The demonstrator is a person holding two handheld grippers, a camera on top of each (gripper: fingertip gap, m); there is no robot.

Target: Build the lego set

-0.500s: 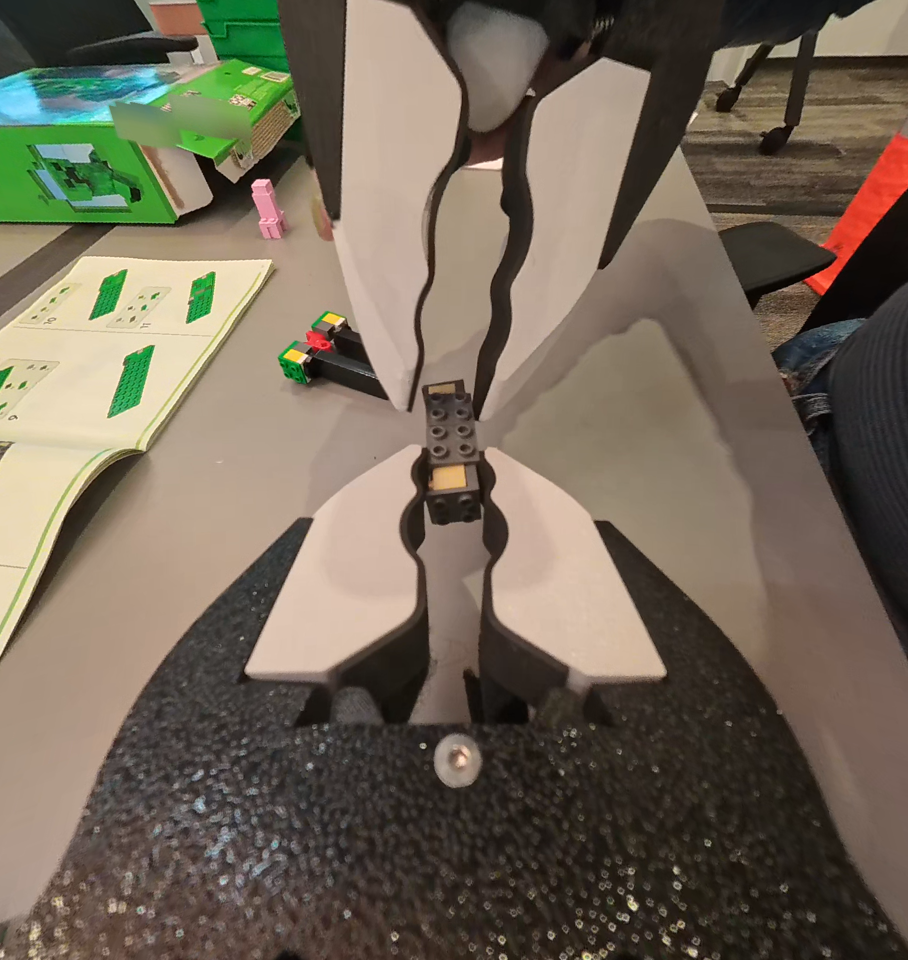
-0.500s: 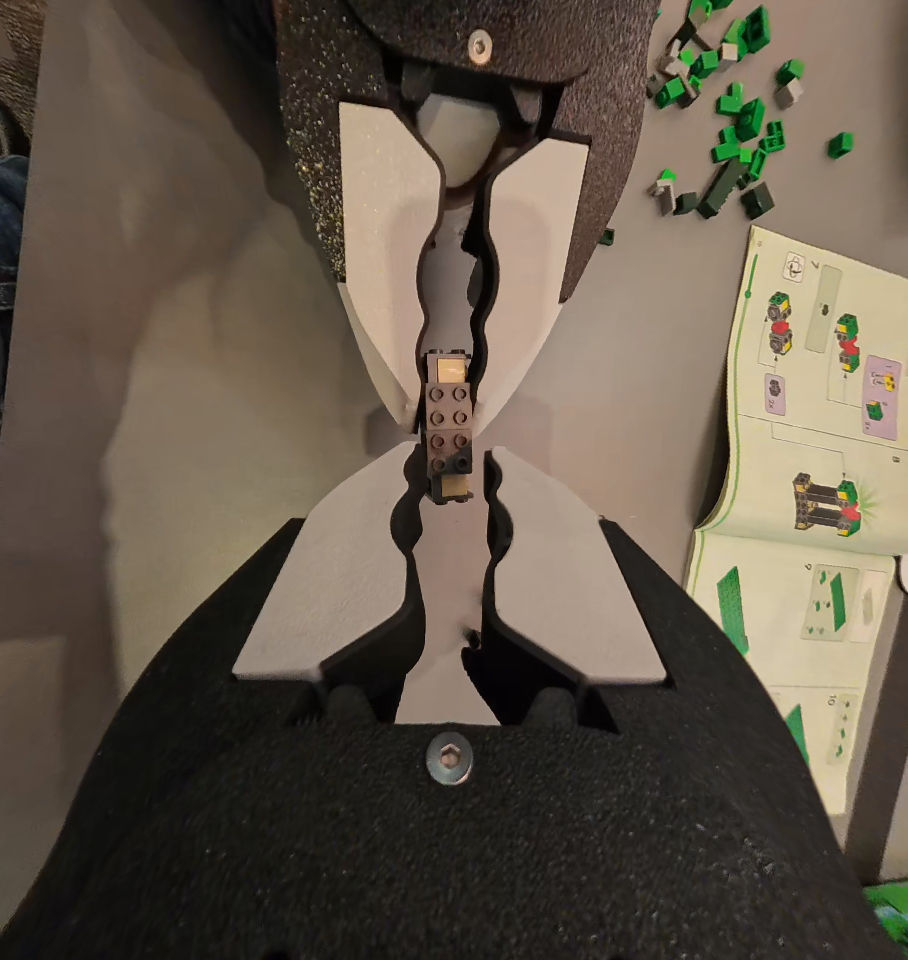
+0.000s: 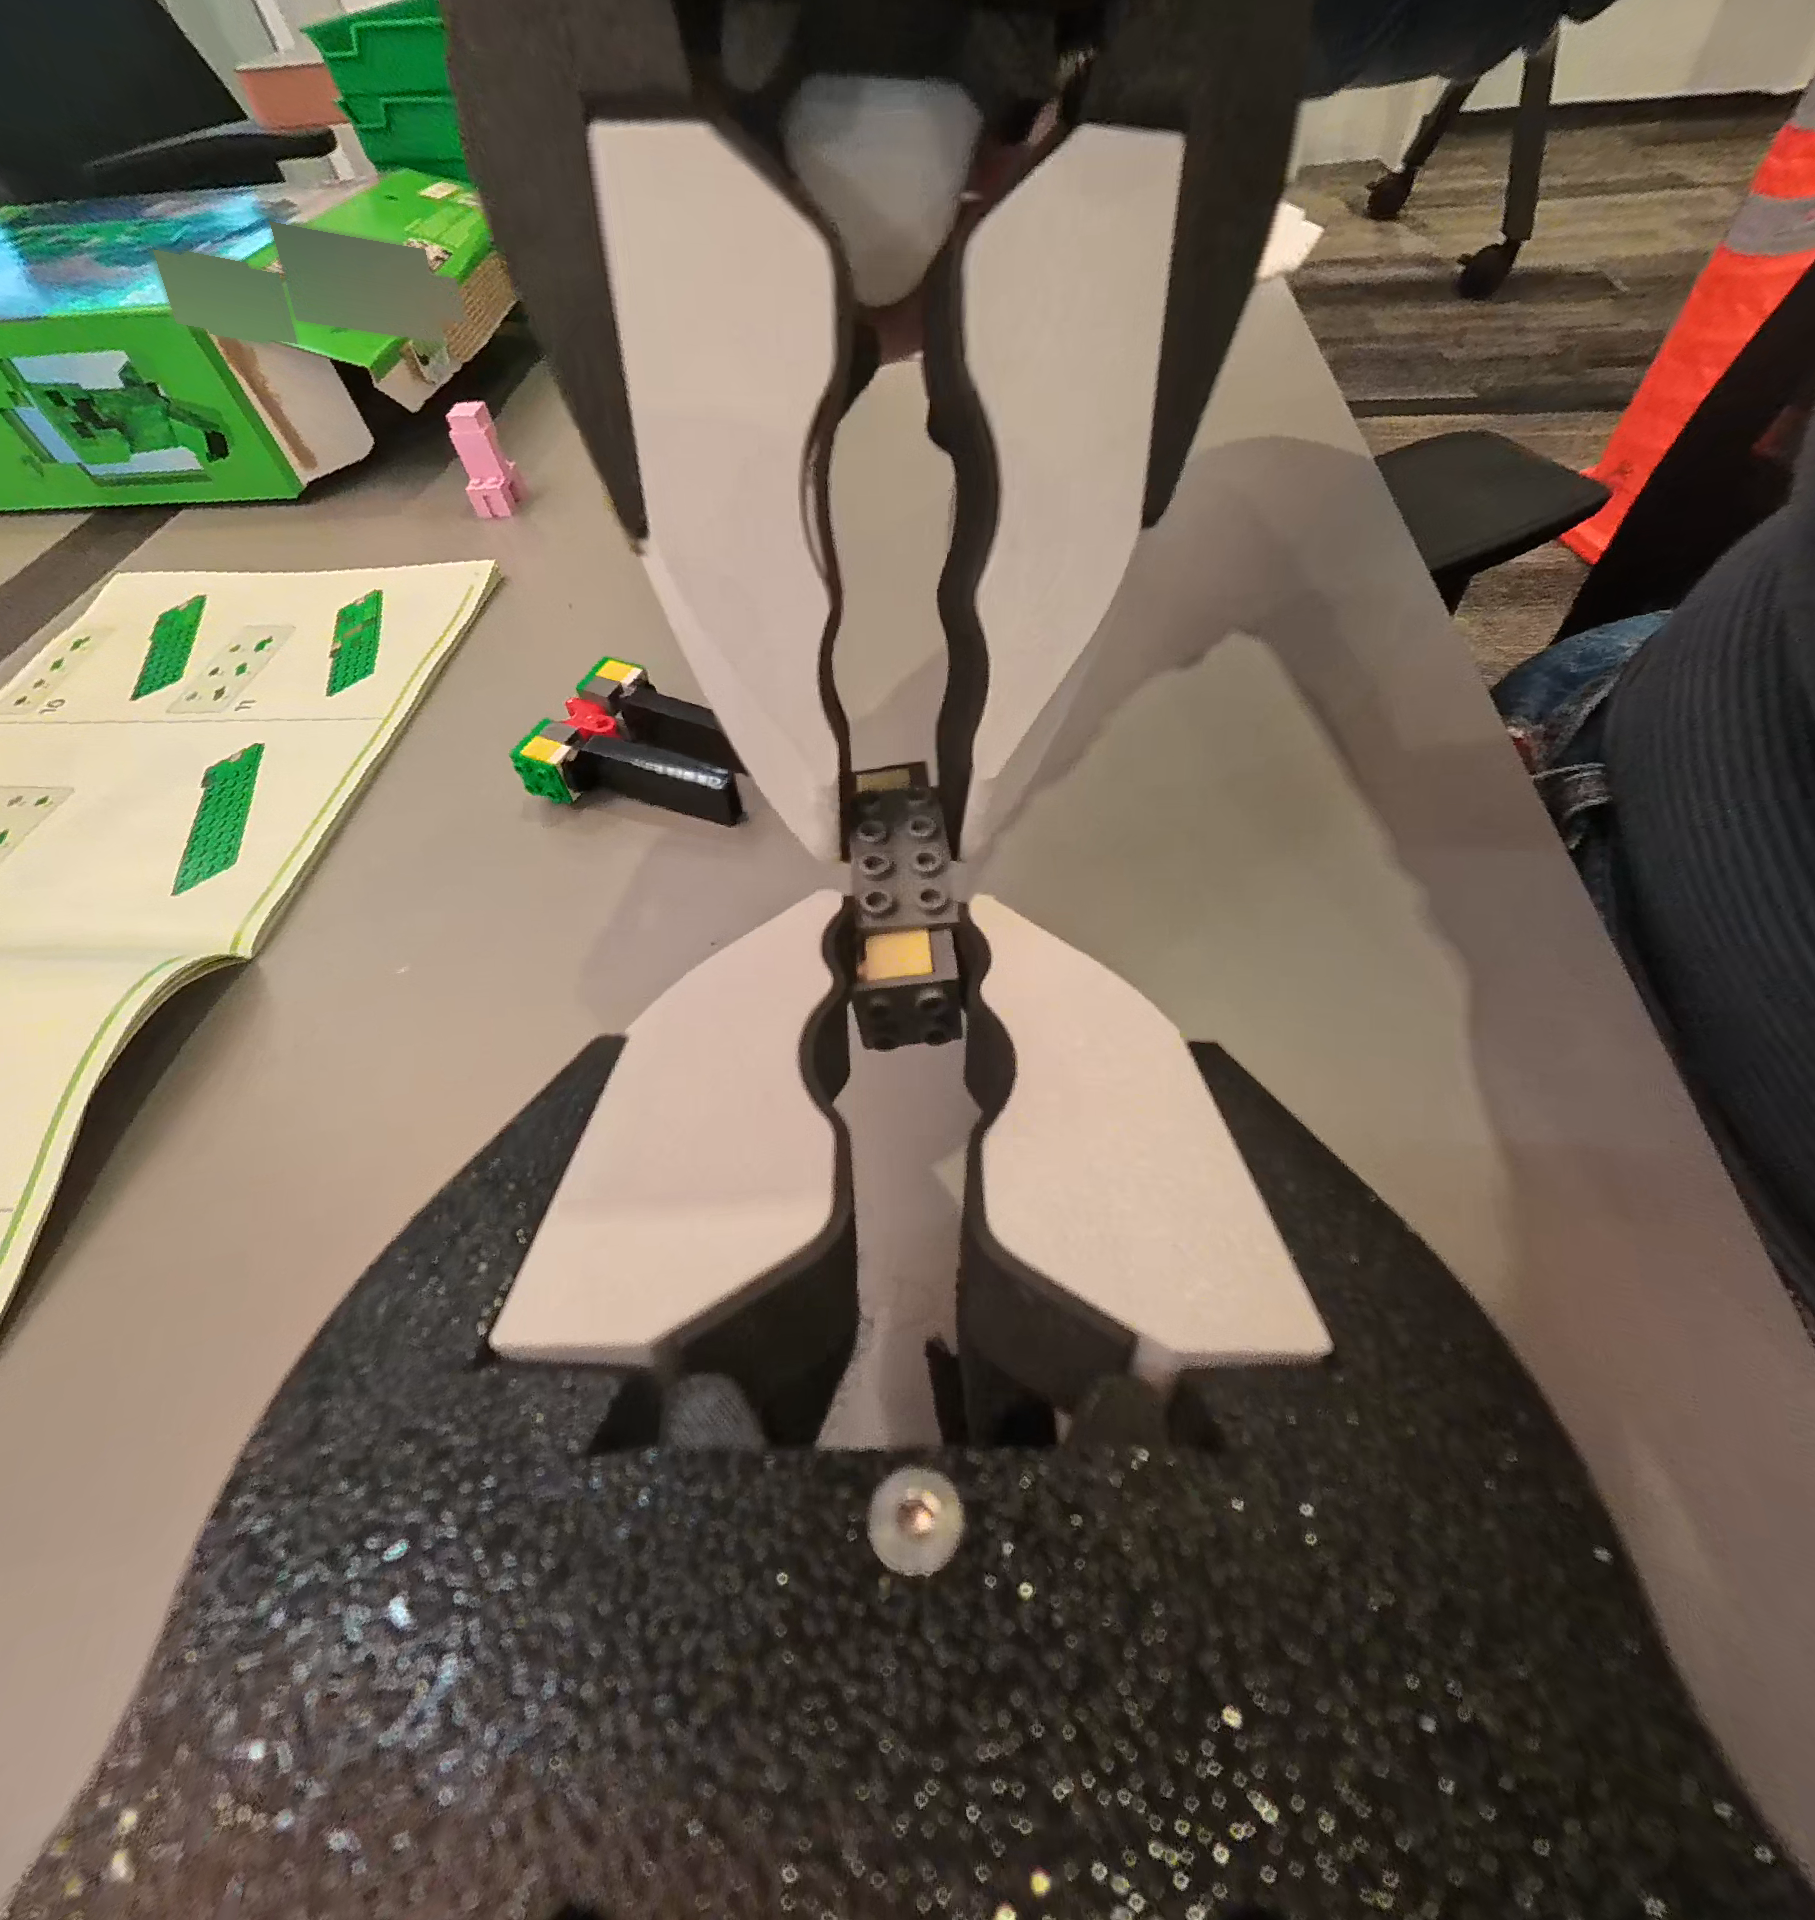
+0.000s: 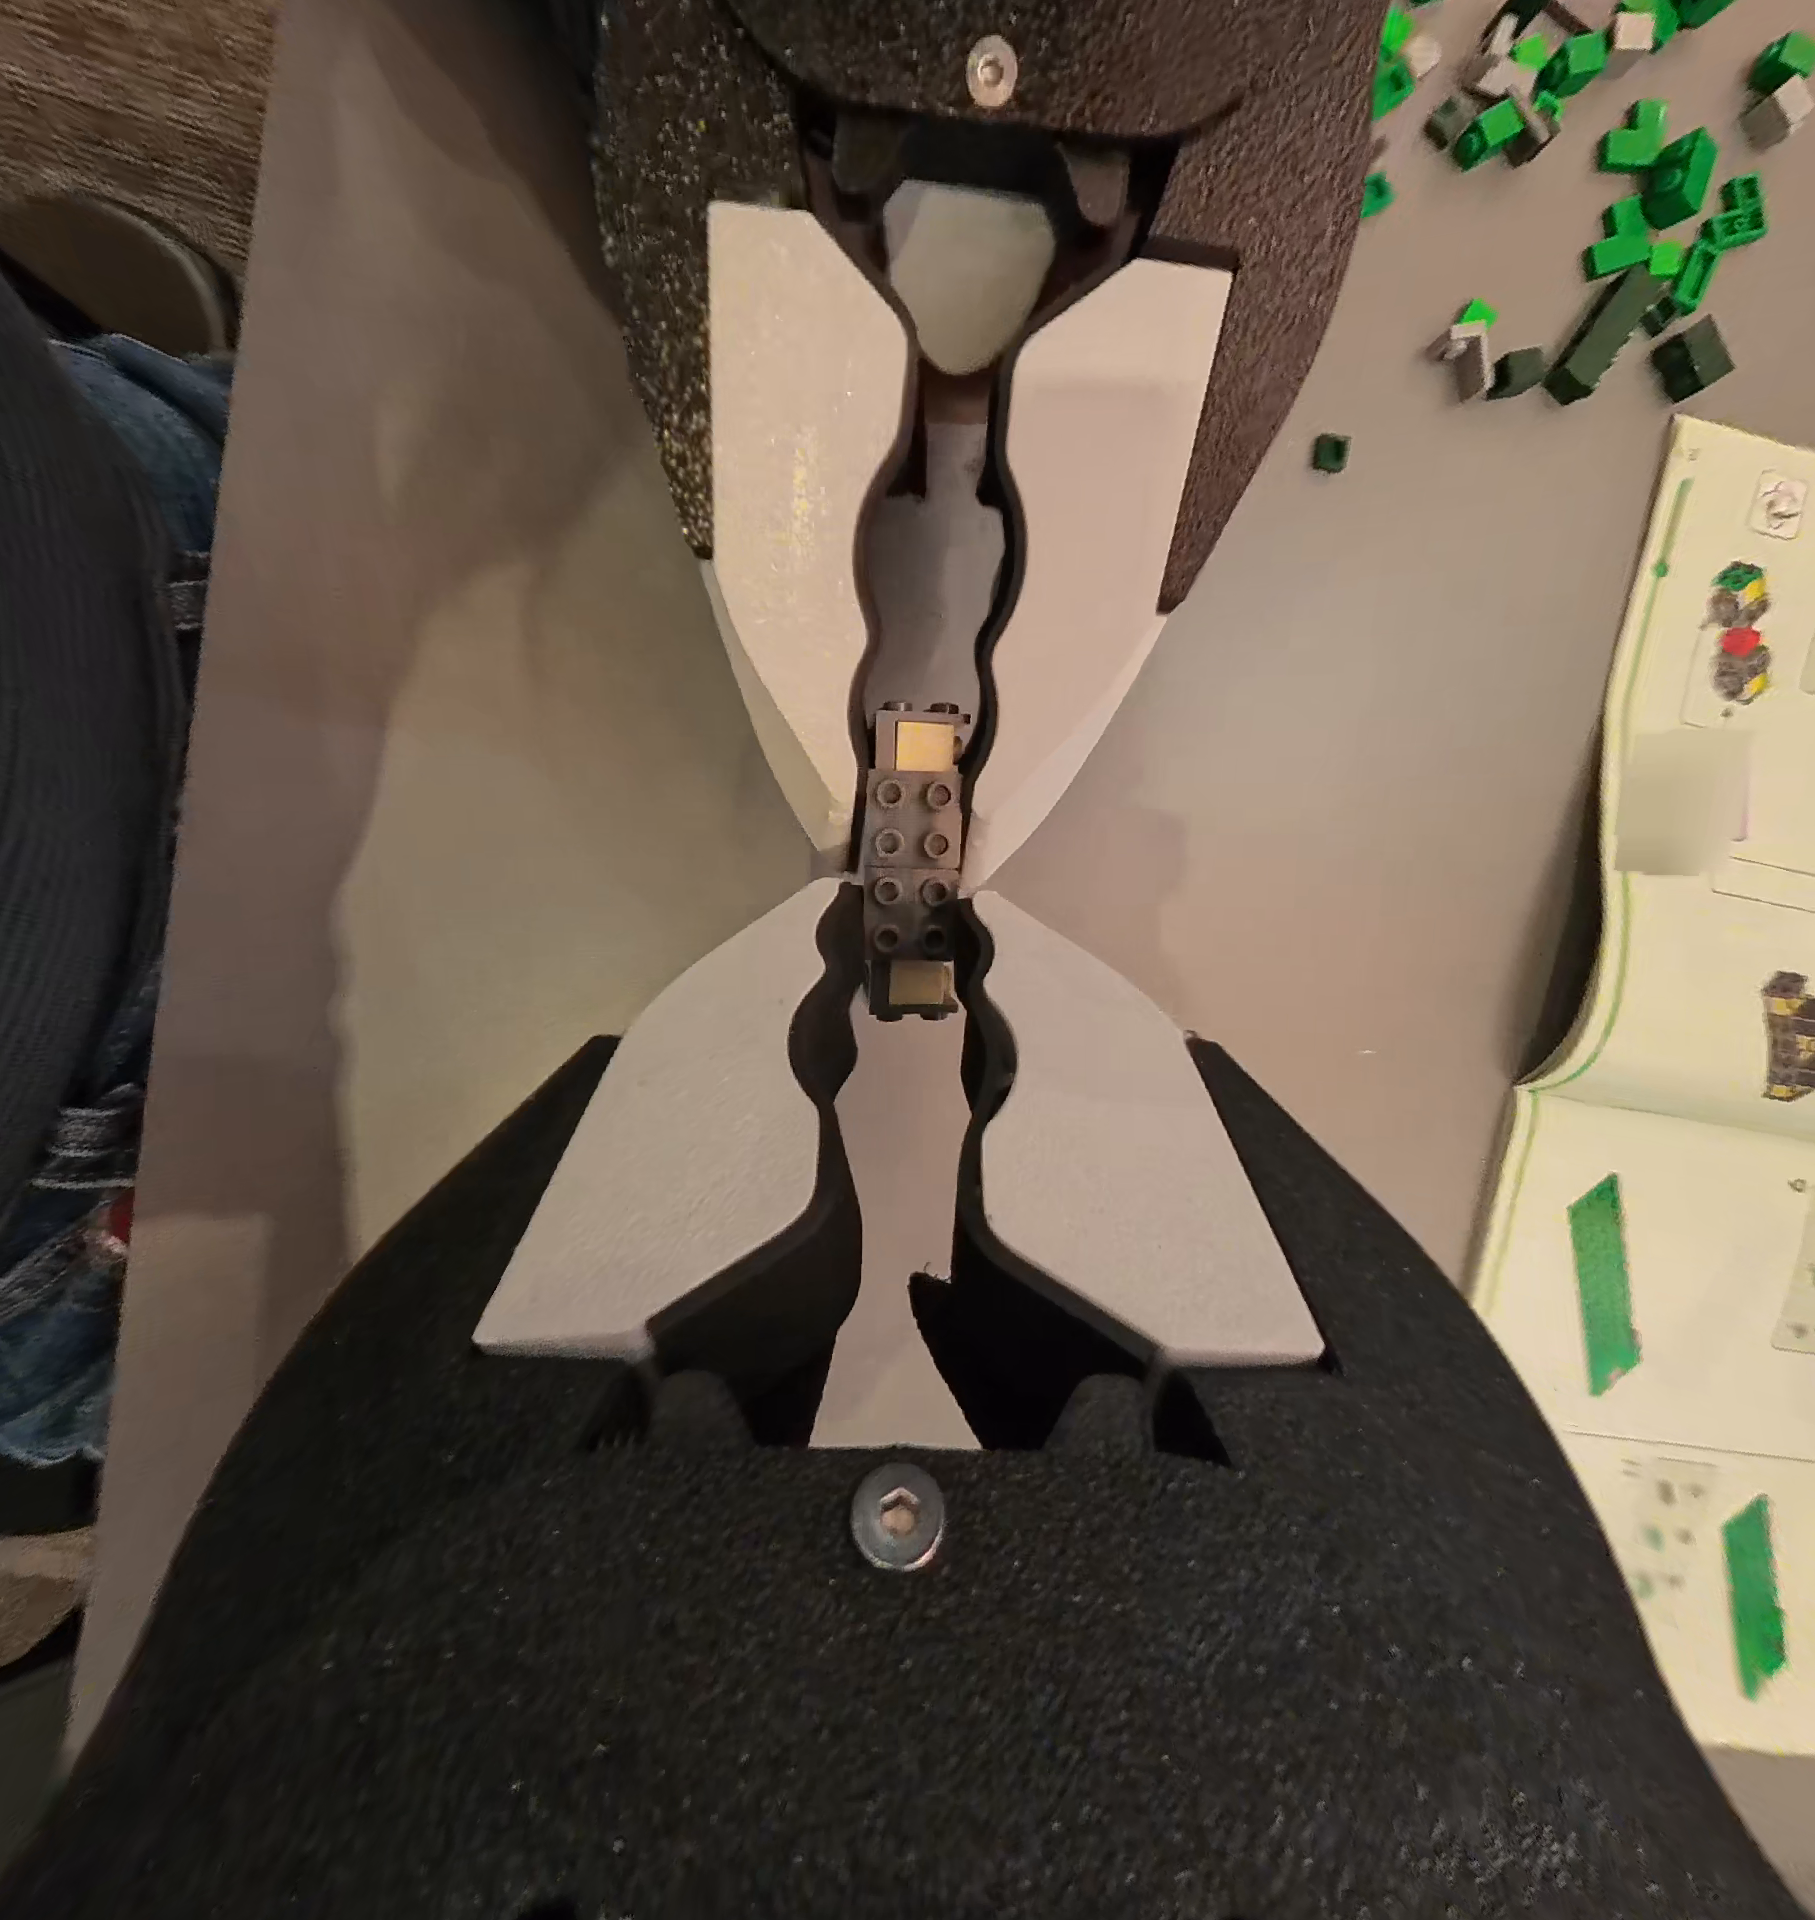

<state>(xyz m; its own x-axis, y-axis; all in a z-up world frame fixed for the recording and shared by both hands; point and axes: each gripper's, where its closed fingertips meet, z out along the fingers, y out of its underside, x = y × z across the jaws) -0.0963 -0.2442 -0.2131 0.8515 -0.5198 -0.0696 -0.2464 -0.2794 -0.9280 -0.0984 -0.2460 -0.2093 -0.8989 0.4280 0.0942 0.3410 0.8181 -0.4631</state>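
Note:
A small dark grey brick assembly (image 3: 903, 862) with a tan tile at each end hangs above the grey table (image 3: 1246, 831). My left gripper (image 3: 905, 935) is shut on its near end. My right gripper (image 3: 901, 847) reaches in from the top of that view, tip to tip with the left one, and is shut on the far end. In the right wrist view the same assembly (image 4: 913, 842) lies between my right gripper (image 4: 903, 904) at the bottom and my left gripper (image 4: 908, 847) coming from the top.
A black build with green, yellow and red ends (image 3: 622, 748) lies left of the grippers, near an open instruction booklet (image 3: 155, 779), a pink figure (image 3: 482, 462) and a green box (image 3: 124, 416). Loose green bricks (image 4: 1630, 208) lie beyond the booklet (image 4: 1713, 1039). A person's leg (image 3: 1765, 831) is at the table's right edge.
Both grippers have shifted slightly together over the table. They still grip the same assembly tip to tip.

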